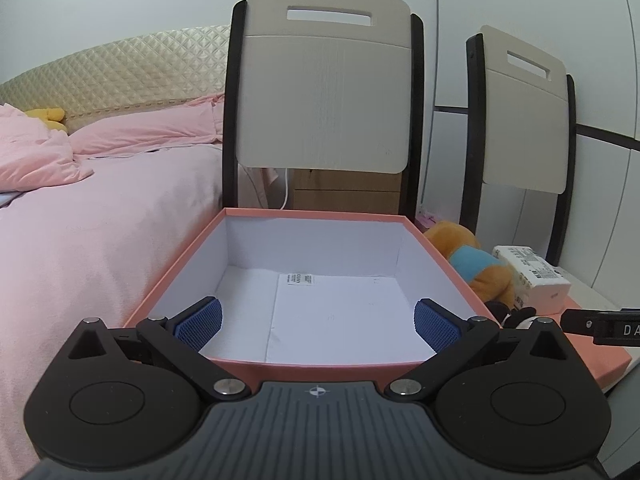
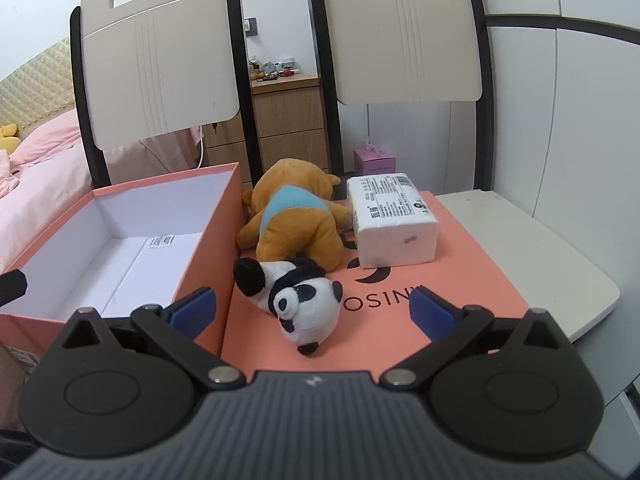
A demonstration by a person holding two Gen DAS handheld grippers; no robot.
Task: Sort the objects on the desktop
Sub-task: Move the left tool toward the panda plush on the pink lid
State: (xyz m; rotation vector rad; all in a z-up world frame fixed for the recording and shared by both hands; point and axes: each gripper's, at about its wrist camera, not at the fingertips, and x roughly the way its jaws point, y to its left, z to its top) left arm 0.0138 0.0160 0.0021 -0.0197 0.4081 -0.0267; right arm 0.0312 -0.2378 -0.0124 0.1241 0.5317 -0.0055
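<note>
So my left tool (image 1: 318, 326) is spread wide, holding nothing, its blue pads (image 1: 200, 326) hanging over the near edge of the open pink box (image 1: 188, 256), which has only a white liner sheet (image 1: 336, 316) inside. My right tool (image 2: 312, 310) is wide too, gripping nothing, with the panda plush (image 2: 298, 300) lying just ahead between its fingers on the pink lid (image 2: 460, 264). Beyond the panda the brown bear plush (image 2: 296, 220) lies touching it, I think. Tissue pack (image 2: 390, 216) sits ahead to the right, beside the bear. Box stands ahead-left of that tool.
</note>
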